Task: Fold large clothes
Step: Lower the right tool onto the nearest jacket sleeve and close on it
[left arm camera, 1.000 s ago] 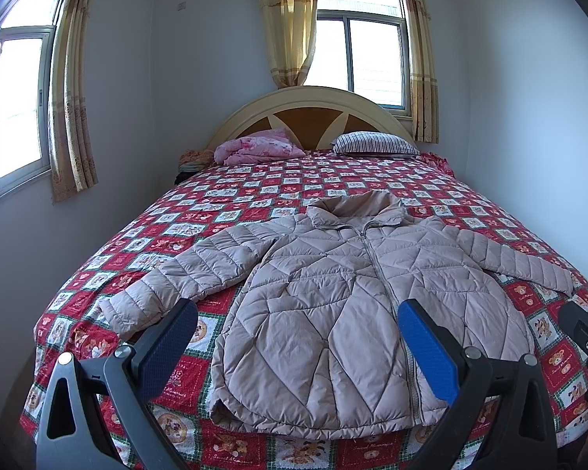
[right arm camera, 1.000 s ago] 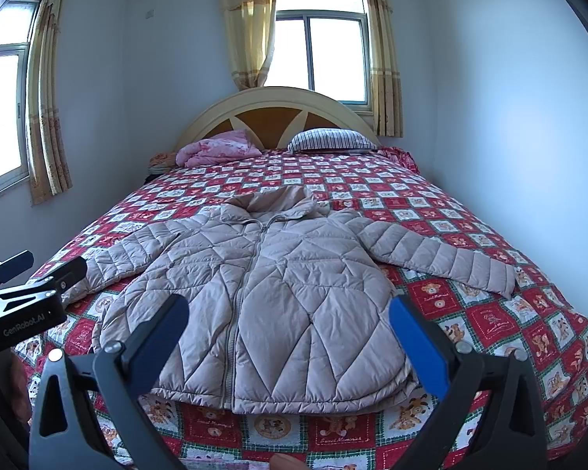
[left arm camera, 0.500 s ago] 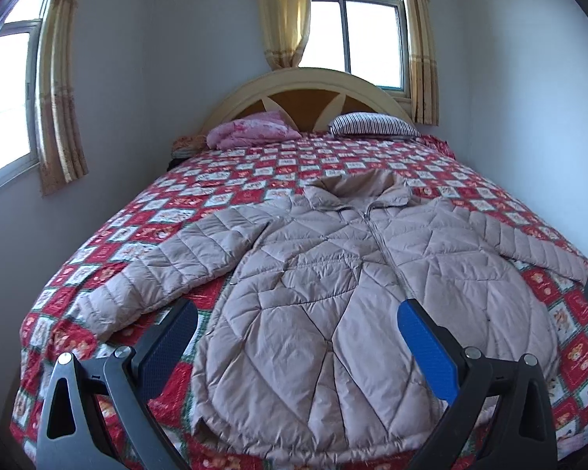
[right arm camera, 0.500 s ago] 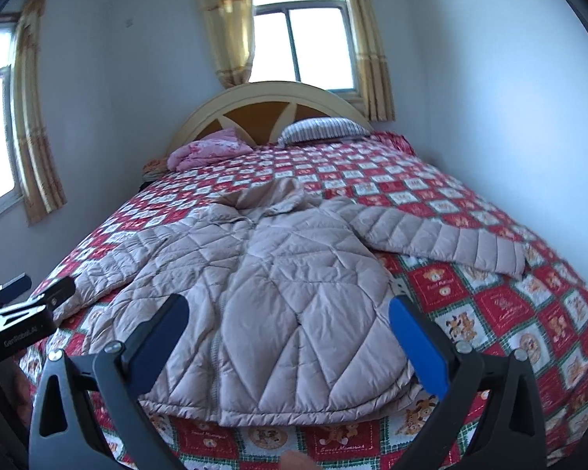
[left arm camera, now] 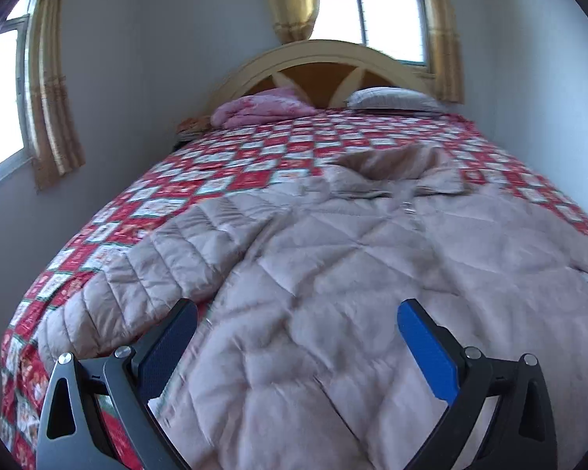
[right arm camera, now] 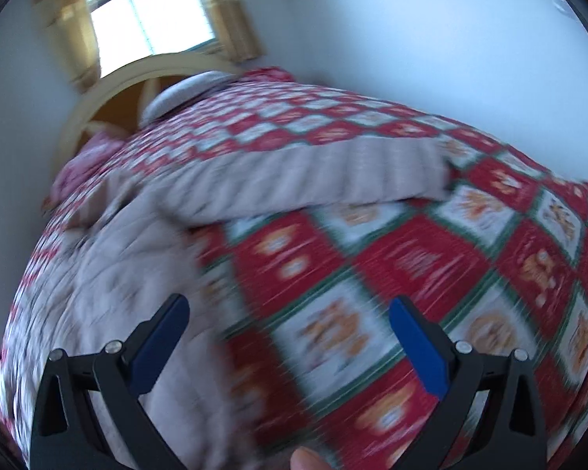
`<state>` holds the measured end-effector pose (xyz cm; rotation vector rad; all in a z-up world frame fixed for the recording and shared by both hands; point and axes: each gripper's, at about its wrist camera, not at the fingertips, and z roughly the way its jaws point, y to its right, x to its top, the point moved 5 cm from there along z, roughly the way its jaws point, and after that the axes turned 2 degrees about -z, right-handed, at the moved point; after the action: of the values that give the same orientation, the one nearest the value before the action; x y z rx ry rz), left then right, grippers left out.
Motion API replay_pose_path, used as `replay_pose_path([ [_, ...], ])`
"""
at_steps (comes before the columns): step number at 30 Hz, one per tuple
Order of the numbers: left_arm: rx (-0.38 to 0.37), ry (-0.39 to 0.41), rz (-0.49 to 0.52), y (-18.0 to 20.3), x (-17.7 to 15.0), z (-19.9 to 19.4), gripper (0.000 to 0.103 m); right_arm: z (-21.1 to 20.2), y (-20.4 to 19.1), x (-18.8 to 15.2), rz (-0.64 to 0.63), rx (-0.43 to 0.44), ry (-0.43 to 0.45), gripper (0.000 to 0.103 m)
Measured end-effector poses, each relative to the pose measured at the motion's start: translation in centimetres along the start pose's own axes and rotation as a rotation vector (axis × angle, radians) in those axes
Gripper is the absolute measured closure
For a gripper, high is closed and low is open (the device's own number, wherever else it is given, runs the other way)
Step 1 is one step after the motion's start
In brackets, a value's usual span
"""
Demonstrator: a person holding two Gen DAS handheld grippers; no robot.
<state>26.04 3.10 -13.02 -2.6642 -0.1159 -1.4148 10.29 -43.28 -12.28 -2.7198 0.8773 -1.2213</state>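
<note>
The right wrist view is strongly blurred by motion and tilted, so the prints on the quilt [right arm camera: 372, 270] are only orange smears. The lower hem of the jacket [left arm camera: 352, 274] is cut off by the bottom border in the left wrist view, and its sleeve on the right runs out of that picture. A fingertip [right arm camera: 307, 459] shows at the bottom border of the right wrist view; the rest of the hand is hidden.

The jacket is pale beige, puffy and quilted, with diamond-shaped stitching on the body and straight ribs on the sleeves. It lies flat, front up, zip closed, on the foot half of the bed, collar toward the headboard [left arm camera: 325, 66], both sleeves spread toward the side edges.

The quilt is a red, white and green check. The headboard is an arched cream frame with brown panels.

The left gripper [left arm camera: 298, 333] hangs over the jacket body, jaws spread wide, grasping nothing. The right gripper [right arm camera: 288, 327] is over the bare quilt beside the jacket, jaws also released.
</note>
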Motion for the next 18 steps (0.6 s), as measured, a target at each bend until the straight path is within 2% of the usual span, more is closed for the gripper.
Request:
replay_pose_path([
  [4,0.047,-0.023,-0.026,-1.6,0.9,3.5,0.001,2.3,5.9,3.9,0.104,-0.105,0.007,0.003],
  [8,0.066,-0.062,-0.033,-2.0,0.6,6.4,0.001,4.9,10.1,6.8,0.164,-0.195,-0.015,0.005],
  [14,0.05,-0.144,-0.046,-1.5,-1.5,9.4,0.001,10.0,12.0,7.4,0.167,-0.261,-0.124,0.018],
  [16,0.04,-0.171,-0.057,-1.4,-2.1,10.1,0.001,10.6,11.7,7.5,0.122,-0.297,-0.104,0.02],
  [18,0.013,-0.216,-0.062,-1.2,-2.8,11.1,0.001,11.0,11.0,7.7,0.058,-0.319,-0.089,0.033],
])
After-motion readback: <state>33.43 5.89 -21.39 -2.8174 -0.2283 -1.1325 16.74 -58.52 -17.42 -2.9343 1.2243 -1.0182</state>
